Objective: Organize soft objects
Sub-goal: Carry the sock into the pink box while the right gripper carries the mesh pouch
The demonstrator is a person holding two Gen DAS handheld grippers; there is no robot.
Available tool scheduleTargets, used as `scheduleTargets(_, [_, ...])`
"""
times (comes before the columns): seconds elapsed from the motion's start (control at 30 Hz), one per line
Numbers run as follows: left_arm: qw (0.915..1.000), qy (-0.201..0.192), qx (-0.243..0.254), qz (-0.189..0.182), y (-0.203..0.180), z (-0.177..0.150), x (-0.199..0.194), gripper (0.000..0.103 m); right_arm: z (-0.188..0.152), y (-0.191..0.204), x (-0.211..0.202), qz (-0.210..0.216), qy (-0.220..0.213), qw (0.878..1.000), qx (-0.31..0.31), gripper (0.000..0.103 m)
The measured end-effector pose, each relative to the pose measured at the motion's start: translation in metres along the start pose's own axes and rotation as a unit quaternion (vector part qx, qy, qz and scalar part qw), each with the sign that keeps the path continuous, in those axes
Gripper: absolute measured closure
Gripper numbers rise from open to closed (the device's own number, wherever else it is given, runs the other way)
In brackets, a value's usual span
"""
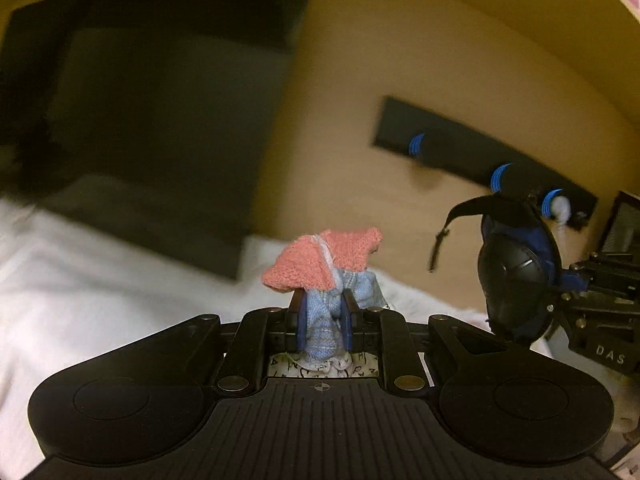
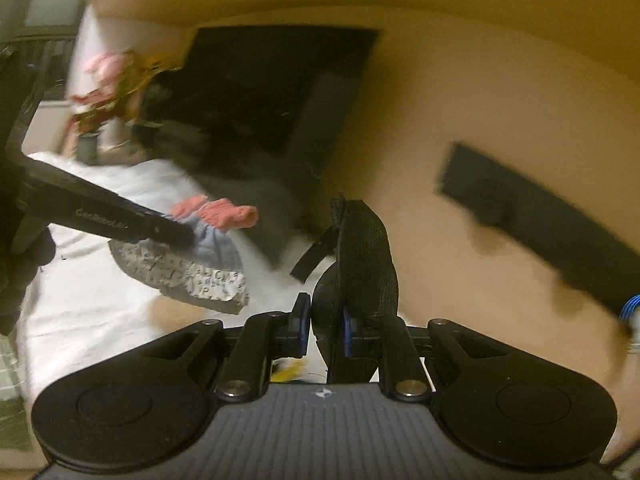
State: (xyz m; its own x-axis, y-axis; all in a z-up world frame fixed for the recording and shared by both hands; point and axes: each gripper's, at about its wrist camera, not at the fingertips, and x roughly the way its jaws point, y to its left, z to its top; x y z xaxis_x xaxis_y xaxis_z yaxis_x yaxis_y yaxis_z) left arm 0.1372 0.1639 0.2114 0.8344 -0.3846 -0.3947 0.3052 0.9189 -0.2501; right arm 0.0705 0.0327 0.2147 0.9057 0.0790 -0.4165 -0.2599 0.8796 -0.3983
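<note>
Left wrist view: my left claw (image 1: pixel 324 320) is clamped narrow on a cloth bundle (image 1: pixel 326 280). The bundle shows a pink knit top, a blue fabric middle pinched between the 2 blue pads, and a printed white tail hanging below the jaws. Taking the bundle as landmark: a white bedding surface (image 1: pixel 100 280) lies below and to its left, a large dark panel (image 1: pixel 160 100) stands above-left against the tan wall (image 1: pixel 340 120), and a black wall rack (image 1: pixel 460 152) with 3 blue-ringed pegs sits up and to the right. My right claw (image 1: pixel 536 280) is to the right of the bundle, well apart, gripping a black and blue padded item (image 1: pixel 516 276) with a loose strap.

Right wrist view: my right claw (image 2: pixel 324 324) is closed narrow on the padded item (image 2: pixel 360 264), which stands upright between the pads, its strap trailing left. The bundle (image 2: pixel 204 248) hangs to the left of it, apart, from the left claw (image 2: pixel 176 236), above the bedding (image 2: pixel 100 312). Blurred pink flowers (image 2: pixel 108 80) sit further up-left. The rack (image 2: pixel 540 216) is to the right, blurred.
</note>
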Motion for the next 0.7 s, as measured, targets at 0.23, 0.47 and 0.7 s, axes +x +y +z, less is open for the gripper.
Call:
scheduleTargets(0.23, [0.9933, 0.060, 0.036, -0.092, -0.070, 0.008, 0.073, 0.083, -0.021, -0.080, -0.013, -0.081, 0.024, 0.993, 0.084, 0.088])
scheduleTargets(0.47, [0.9748, 0.160, 0.056, -0.145, -0.144, -0.024, 0.167, 0.081, -0.058, -0.133, -0.019, -0.132, 0.066, 0.976, 0.159, 0.088])
scheduleTargets(0.7, [0.9378, 0.303, 0.137, -0.098, -0.188, -0.102, 0.262, 0.073, -0.095, -0.168, -0.010, -0.137, 0.106, 0.960, 0.219, 0.088])
